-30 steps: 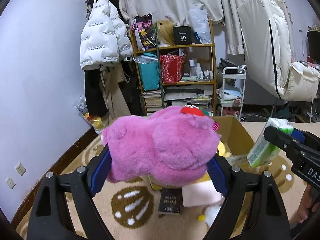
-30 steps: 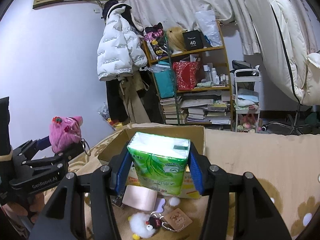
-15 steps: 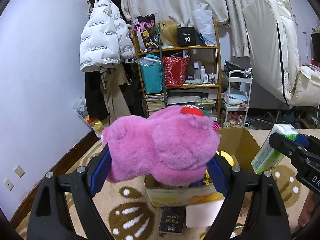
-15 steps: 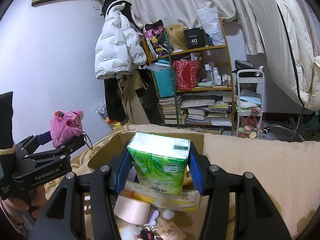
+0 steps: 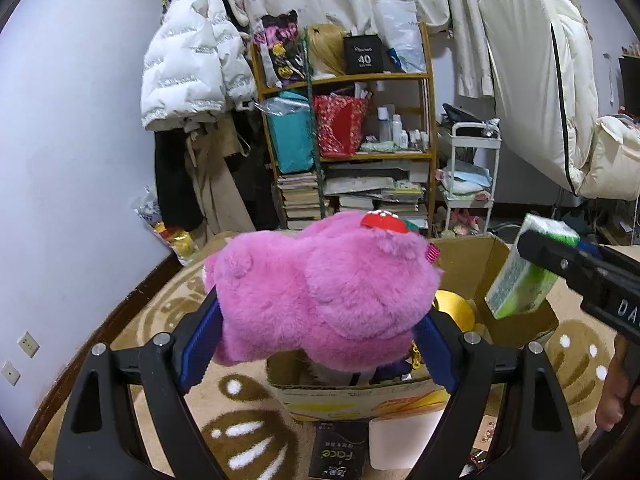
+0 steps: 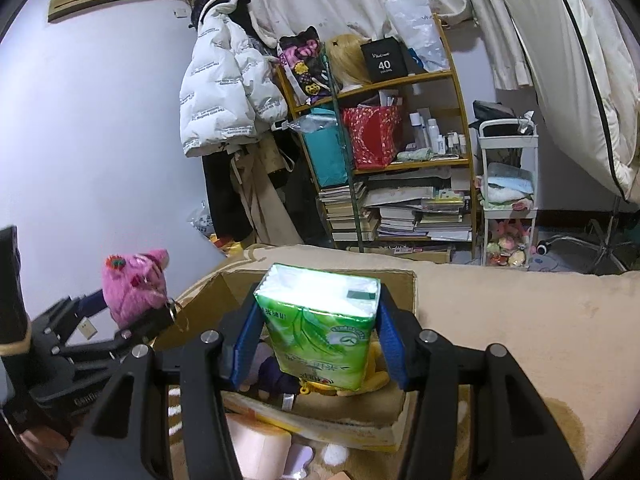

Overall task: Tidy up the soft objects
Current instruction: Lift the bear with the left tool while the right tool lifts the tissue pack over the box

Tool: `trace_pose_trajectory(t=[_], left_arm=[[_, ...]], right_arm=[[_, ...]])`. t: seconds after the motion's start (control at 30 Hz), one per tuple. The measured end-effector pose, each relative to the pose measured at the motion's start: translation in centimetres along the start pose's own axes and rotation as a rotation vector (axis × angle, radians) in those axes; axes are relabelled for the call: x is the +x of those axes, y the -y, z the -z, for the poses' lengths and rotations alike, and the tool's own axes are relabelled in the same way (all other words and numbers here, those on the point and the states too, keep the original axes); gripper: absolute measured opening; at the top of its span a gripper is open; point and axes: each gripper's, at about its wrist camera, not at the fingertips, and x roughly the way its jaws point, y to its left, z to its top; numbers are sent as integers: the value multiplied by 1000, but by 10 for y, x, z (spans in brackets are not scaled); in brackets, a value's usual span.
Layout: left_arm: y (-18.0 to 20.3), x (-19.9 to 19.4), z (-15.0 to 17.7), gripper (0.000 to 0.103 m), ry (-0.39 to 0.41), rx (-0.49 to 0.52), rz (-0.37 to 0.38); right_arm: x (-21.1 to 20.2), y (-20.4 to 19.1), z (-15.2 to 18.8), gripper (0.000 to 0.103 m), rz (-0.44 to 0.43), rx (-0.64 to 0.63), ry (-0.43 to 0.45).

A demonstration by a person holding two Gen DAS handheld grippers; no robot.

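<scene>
My left gripper (image 5: pixel 318 340) is shut on a pink plush toy (image 5: pixel 320 292) with a red strawberry on top, and holds it above the near edge of an open cardboard box (image 5: pixel 492 264). My right gripper (image 6: pixel 316 340) is shut on a green pack of tissues (image 6: pixel 320 332), held above the same box (image 6: pixel 404 284); the pack also shows at the right of the left wrist view (image 5: pixel 528 272). The plush also shows at the left of the right wrist view (image 6: pixel 134 284). Yellow and dark soft toys (image 6: pixel 280 376) lie inside the box.
The box stands on a beige patterned rug (image 5: pixel 248 440). A black booklet (image 5: pixel 336 454) and a pale pink item (image 5: pixel 400 440) lie in front of it. A cluttered shelf (image 5: pixel 352 140), hanging coats (image 5: pixel 192 60) and a white cart (image 5: pixel 472 176) stand behind.
Both grippers have moved forward and up over the box. The box now sits below the plush and the tissue pack. Both grips are unchanged.
</scene>
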Motion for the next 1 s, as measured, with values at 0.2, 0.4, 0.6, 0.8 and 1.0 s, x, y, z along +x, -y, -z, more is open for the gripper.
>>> trace_pose_trajectory(t=[0.2,0.4,0.6,0.8,1.0], left_arm=[[9,16,4,85,-29,30,10],[12,19,8,86,-49,39,28],[14,19,8,87,-61,46,37],[15,23,8,88,-78,52,48],[17,30,13,89,-119,59,47]], right_arm=[[10,9,2,57,-10,25,-23],[13,10,5,57,-7,18,-43],[13,10,4,57,-8,20,-43],[13,10,10,58,-7,23,-60],[14,11,15,58,-9,24,-81]])
